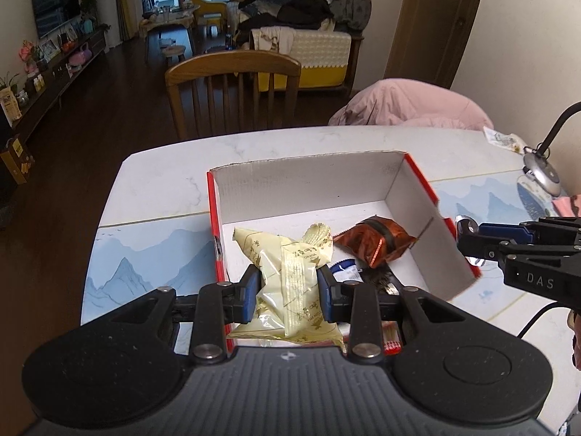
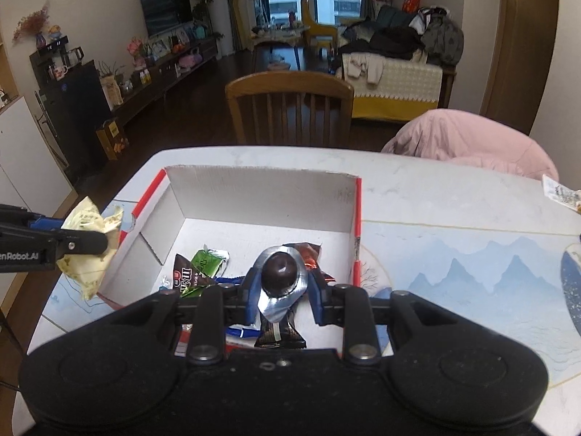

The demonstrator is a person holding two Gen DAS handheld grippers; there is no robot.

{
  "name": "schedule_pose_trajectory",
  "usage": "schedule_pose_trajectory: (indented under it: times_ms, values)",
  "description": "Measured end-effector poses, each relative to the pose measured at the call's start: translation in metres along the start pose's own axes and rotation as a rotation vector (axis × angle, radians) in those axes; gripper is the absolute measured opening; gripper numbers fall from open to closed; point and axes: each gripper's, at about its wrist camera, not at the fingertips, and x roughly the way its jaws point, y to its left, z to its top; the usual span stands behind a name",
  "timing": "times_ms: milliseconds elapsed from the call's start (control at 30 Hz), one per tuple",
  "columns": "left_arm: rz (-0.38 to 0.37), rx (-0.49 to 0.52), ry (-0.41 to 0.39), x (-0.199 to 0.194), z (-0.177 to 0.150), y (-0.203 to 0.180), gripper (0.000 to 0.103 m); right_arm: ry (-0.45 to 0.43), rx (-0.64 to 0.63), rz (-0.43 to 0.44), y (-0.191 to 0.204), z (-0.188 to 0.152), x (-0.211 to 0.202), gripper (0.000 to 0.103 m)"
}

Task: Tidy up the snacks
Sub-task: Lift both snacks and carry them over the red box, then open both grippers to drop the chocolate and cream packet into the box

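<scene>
Crinkled yellow packet point(image 1: 290, 283), corrugated box point(image 1: 308, 178)

The near end of the pale yellow packet point(image 1: 290, 283) ran under the left gripper point(image 1: 288, 285) body, so its full length could not be seen, and its printed text was too small to read. In the right wrist view the same packet was partly covered by a black finger at the frame's left edge. The near wall of the red-and-white box point(image 1: 417, 196) lay hidden behind both gripper bodies. A blue-and-white wrapper point(image 1: 346, 269) showed only a corner. The dark snack point(image 2: 279, 272) in silver foil hid most of the red wrapper point(image 2: 308, 254) behind it. A printed packet point(image 2: 563, 192) was cut off by the right edge.
</scene>
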Motion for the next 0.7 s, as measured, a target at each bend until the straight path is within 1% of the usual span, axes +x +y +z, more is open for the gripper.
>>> schedule_pose_trajectory:
  times_ms: [67,200,333,500,700]
  values:
    - [0.012,0.005,0.016,0.011,0.004,0.000,0.032,0.017,-0.001,-0.004,-0.001,0.002,0.010,0.027]
    - [0.025,0.009,0.056,0.031,0.013,0.001,0.032,0.077,0.004,0.004,-0.007,0.004,0.032,0.027]
    - [0.025,0.022,0.097,0.052,0.017,-0.001,0.032,0.127,-0.026,0.005,-0.006,0.005,0.051,0.027]
    - [0.030,0.043,0.149,0.077,0.017,-0.006,0.032,0.183,-0.064,0.014,0.004,0.002,0.074,0.027]
    - [0.037,0.076,0.201,0.098,0.015,-0.009,0.032,0.247,-0.105,0.036,0.013,-0.002,0.096,0.027]
